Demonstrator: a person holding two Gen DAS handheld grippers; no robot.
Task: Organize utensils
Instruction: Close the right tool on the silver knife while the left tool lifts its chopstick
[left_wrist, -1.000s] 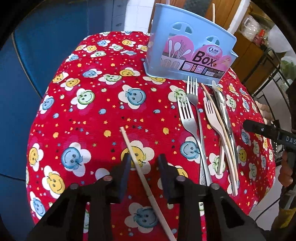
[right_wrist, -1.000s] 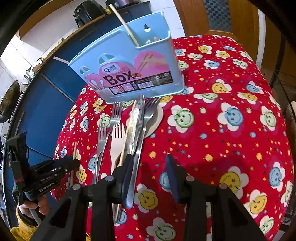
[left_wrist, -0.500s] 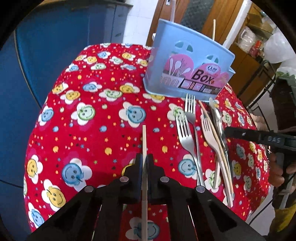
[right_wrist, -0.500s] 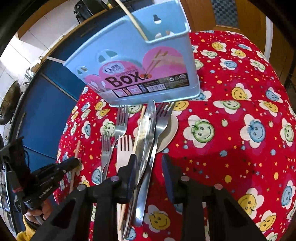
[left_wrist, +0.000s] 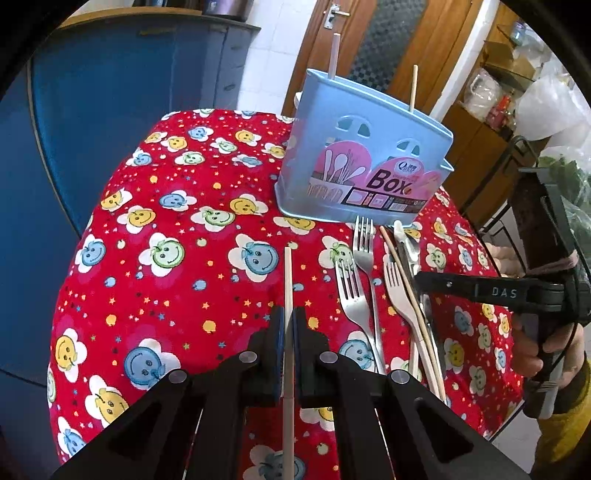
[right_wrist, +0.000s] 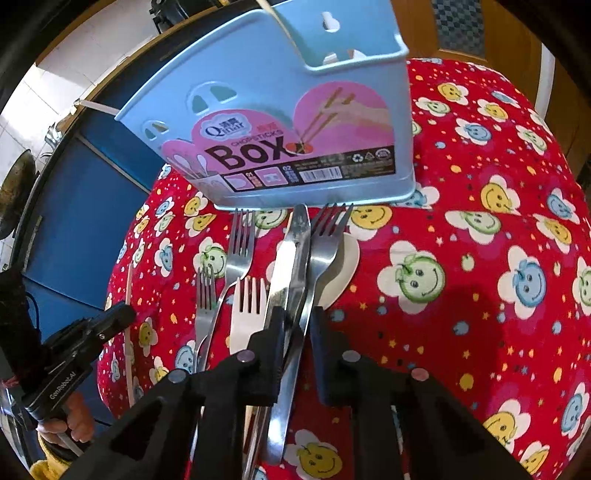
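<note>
My left claw (left_wrist: 288, 325) has just clamped shut on the chopstick (left_wrist: 287, 280), which a second ago lay slanted and loose between open jaws; I can now carry it to the box (left_wrist: 364, 166). Its long axis runs straight out along the fingers, tip toward the box. On my right, the right claw (right_wrist: 297, 321) has slid over the cutlery pile and its jaws are closing around the knife (right_wrist: 291, 258), not yet pinching. The knife lies lengthwise on the tabletop (right_wrist: 480, 295), tip touching the box.
</note>
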